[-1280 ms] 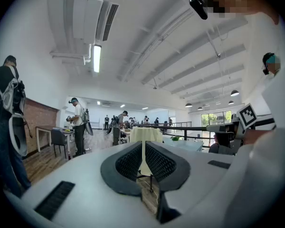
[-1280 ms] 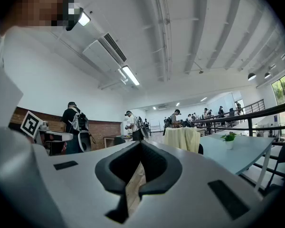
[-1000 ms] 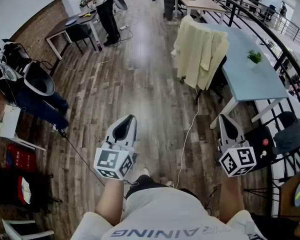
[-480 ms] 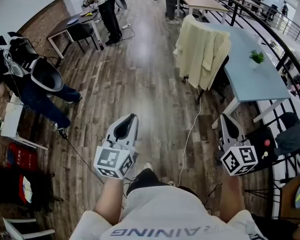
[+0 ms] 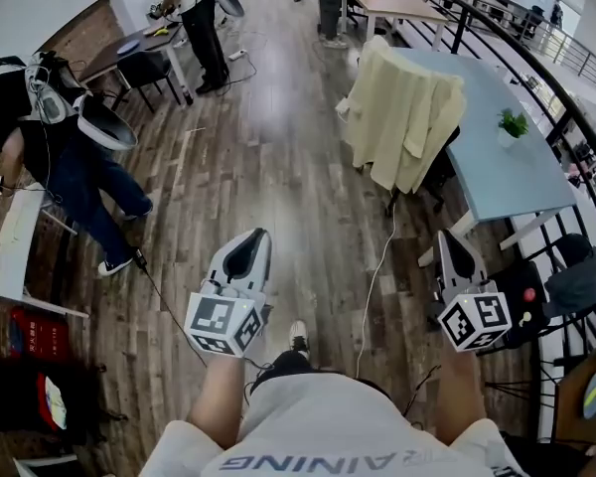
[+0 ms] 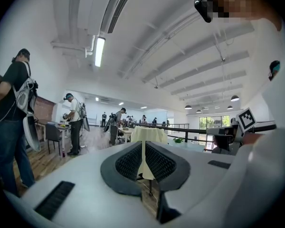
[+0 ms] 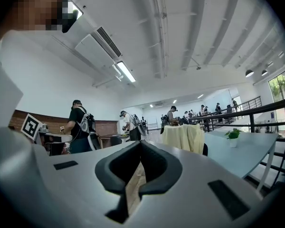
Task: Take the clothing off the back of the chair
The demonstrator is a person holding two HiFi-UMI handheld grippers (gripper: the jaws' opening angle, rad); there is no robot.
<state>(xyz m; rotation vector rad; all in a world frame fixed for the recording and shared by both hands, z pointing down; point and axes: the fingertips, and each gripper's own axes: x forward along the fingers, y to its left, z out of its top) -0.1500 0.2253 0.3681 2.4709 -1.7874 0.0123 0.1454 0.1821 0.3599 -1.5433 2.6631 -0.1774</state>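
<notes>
I walk in: yellow garment [image 5: 402, 117] on chair [image 5: 439, 174] nearer than before, not yet reachable. Left gripper [image 5: 257, 237], right gripper [image 5: 446, 237] jaws closed, empty.

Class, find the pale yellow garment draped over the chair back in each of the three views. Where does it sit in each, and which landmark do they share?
Head view: garment upper right of centre, beside the blue table.
Left gripper view: garment near the picture's centre.
Right gripper view: garment right of centre.
Shared landmark: the potted plant, right of the garment in every view.
</notes>
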